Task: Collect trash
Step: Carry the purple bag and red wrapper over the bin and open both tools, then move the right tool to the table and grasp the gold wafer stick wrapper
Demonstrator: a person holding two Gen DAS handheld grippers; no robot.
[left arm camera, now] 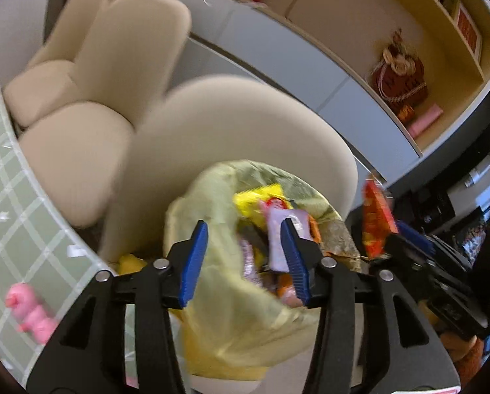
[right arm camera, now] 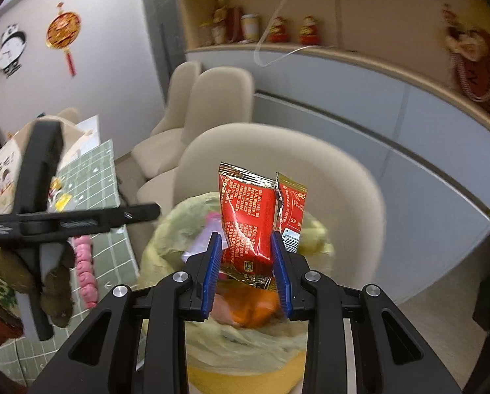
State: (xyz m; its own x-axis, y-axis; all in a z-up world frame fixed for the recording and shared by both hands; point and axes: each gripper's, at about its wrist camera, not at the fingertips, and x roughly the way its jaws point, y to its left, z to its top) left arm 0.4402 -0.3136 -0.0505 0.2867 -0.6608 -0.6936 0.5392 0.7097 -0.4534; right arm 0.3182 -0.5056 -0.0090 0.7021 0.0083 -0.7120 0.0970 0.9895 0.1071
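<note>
The right gripper (right arm camera: 246, 256) pinches a red foil snack packet (right arm camera: 248, 220), long axis upright, above the yellow-lined trash bin (right arm camera: 166, 246). The left gripper (left arm camera: 245, 256) hangs with jaws spread, empty.

I'm working in a home dining room: cream upholstered dining chairs (right arm camera: 212, 98) stand along a table under a green checked tablecloth (right arm camera: 103, 177), a built-in wooden shelf (right arm camera: 310, 49) carries red figurines (right arm camera: 309, 29) and jars, and a panda-shaped wall clock (right arm camera: 11, 49) hangs beside a red-and-gold lantern ornament (right arm camera: 64, 32).
</note>
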